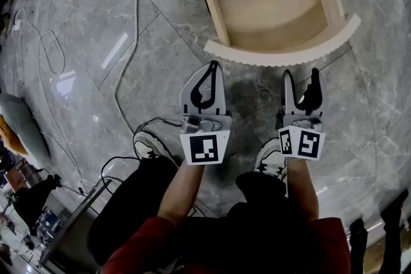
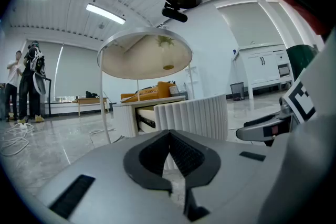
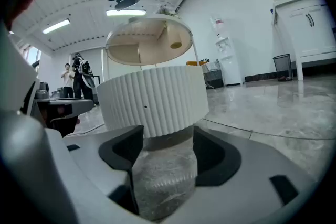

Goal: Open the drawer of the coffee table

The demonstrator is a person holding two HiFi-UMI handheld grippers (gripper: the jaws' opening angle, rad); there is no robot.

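Note:
The coffee table's drawer [image 1: 270, 3] stands pulled out, its wooden inside bare. Its curved, ribbed white front [image 1: 282, 53] faces me, just beyond both grippers. My left gripper [image 1: 214, 65] hovers a little short of the front's left part, jaws shut with nothing in them. My right gripper [image 1: 301, 74] hangs before the front's right part, jaws open and empty, not touching it. In the left gripper view the ribbed front [image 2: 191, 115] shows past the shut tips [image 2: 169, 135], under the round table top [image 2: 144, 55]. In the right gripper view the front [image 3: 152, 99] fills the space beyond the open jaws.
Grey marble floor [image 1: 77, 22] lies all around. Cables [image 1: 131, 29] trail across it at the left, near the person's shoes [image 1: 149, 144]. Two people [image 2: 21, 86] stand far off at the left. White cabinets [image 2: 262, 68] line the far right wall.

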